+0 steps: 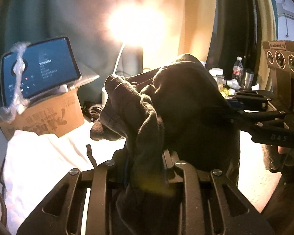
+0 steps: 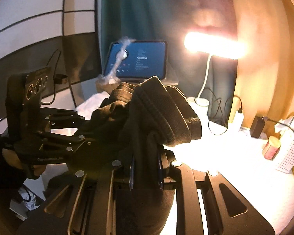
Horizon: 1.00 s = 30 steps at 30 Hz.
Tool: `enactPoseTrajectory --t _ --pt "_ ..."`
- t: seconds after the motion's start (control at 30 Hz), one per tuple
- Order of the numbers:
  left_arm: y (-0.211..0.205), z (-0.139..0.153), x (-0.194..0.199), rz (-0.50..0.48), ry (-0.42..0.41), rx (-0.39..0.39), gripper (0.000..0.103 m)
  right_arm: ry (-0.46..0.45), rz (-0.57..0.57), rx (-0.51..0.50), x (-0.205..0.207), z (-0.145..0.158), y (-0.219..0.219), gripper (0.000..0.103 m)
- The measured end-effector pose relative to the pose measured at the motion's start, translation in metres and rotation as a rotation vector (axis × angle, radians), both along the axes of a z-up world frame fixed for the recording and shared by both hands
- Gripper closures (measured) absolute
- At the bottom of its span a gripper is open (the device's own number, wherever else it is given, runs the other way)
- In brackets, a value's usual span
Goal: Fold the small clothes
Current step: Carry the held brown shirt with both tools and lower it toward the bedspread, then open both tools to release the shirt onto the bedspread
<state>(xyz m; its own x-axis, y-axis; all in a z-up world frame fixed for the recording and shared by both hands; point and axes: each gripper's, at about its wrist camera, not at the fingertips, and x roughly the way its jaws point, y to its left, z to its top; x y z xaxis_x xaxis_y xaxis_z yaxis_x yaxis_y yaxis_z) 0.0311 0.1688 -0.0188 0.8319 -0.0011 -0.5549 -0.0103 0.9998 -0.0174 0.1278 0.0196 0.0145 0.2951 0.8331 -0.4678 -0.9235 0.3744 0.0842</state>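
Note:
A dark brown garment (image 1: 178, 105) hangs bunched in the air between both grippers, above a white table. My left gripper (image 1: 147, 168) is shut on one part of it, cloth spilling over the fingers. From the right side of the left wrist view my right gripper (image 1: 233, 115) reaches in and clamps another part. In the right wrist view my right gripper (image 2: 146, 168) is shut on the garment's (image 2: 156, 109) ribbed edge. There the left gripper (image 2: 82, 135) enters from the left, its tips buried in the cloth.
A white cloth (image 1: 41, 156) lies on the table at the left, before a cardboard box (image 1: 49, 117) with a lit tablet (image 1: 41, 68) on it. A bright lamp (image 2: 213, 45) glares behind. Bottles (image 1: 238, 68), a red can (image 2: 271, 146), a white basket (image 2: 289, 156) and cables (image 2: 217, 113) crowd the right.

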Motion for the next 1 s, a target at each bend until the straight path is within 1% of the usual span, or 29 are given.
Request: enactPoseTrajectory --t 0.1,0.3,0.4,0.53,0.6,0.7,0.77,0.83,0.9,0.93,1.0 --pt "0.002 -0.011 0.013 -0.007 0.043 0.009 0.080 0.036 -0.016 -0.003 0.014 -0.012 0.006 0.084" --pt "0.017 -0.033 0.034 -0.005 0.109 -0.017 0.080 0.126 -0.048 -0.027 0.044 -0.043 0.020 0.084" --pt "0.022 -0.048 0.043 -0.002 0.149 -0.012 0.080 0.146 -0.041 -0.052 0.051 -0.052 0.028 0.084" --pt "0.030 -0.065 0.052 0.001 0.184 -0.038 0.080 0.168 -0.042 -0.102 0.061 -0.072 0.038 0.084" --pt "0.035 -0.073 0.056 0.004 0.200 -0.056 0.080 0.185 -0.054 -0.132 0.070 -0.086 0.044 0.084" --pt "0.049 -0.089 0.068 0.026 0.257 -0.147 0.079 0.212 -0.074 -0.148 0.078 -0.103 0.049 0.084" --pt "0.053 -0.092 0.070 0.033 0.278 -0.177 0.078 0.230 -0.075 -0.161 0.084 -0.112 0.051 0.083" --pt "0.058 -0.096 0.074 0.054 0.306 -0.204 0.076 0.274 -0.075 -0.192 0.091 -0.121 0.055 0.078" --pt "0.064 -0.097 0.075 0.063 0.316 -0.235 0.076 0.333 -0.066 -0.187 0.101 -0.126 0.055 0.067" --pt "0.064 -0.097 0.075 0.066 0.315 -0.236 0.075 0.362 -0.059 -0.184 0.105 -0.128 0.055 0.065" --pt "0.061 -0.095 0.080 0.062 0.319 -0.216 0.075 0.393 -0.047 -0.171 0.112 -0.129 0.054 0.061"
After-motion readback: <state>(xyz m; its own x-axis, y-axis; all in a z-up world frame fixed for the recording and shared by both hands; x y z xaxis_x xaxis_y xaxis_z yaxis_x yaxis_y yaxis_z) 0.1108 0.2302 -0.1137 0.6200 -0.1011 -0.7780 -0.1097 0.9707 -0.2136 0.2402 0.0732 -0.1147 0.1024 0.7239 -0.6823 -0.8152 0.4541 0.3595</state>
